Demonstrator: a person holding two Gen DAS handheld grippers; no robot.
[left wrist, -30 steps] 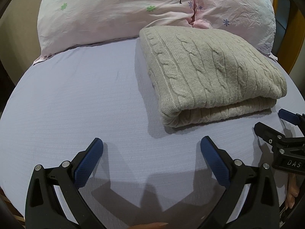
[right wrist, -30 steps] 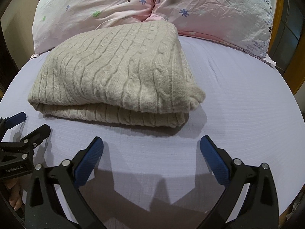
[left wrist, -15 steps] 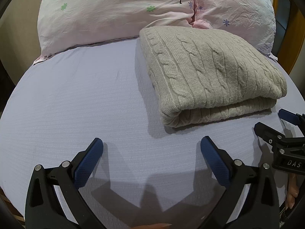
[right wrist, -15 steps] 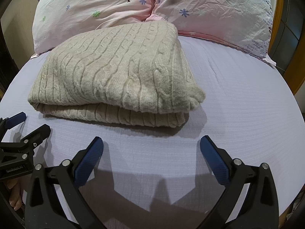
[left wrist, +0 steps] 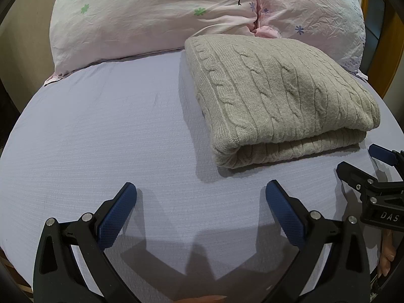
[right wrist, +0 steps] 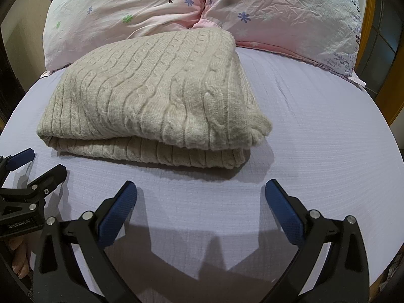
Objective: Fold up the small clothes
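Observation:
A beige cable-knit sweater (left wrist: 277,96) lies folded in a thick rectangle on the lilac bed sheet (left wrist: 101,139); it also shows in the right wrist view (right wrist: 156,93). My left gripper (left wrist: 200,192) is open and empty, low over the sheet in front of the sweater's left near corner. My right gripper (right wrist: 200,190) is open and empty, in front of the sweater's near folded edge. The right gripper shows at the right edge of the left wrist view (left wrist: 363,161), the left gripper at the left edge of the right wrist view (right wrist: 38,161), both with fingers apart.
Two pink floral pillows (left wrist: 156,12) (right wrist: 282,17) lie against the head of the bed behind the sweater. A wooden frame (right wrist: 396,106) stands at the bed's right side. Bare sheet (right wrist: 315,131) lies right of the sweater.

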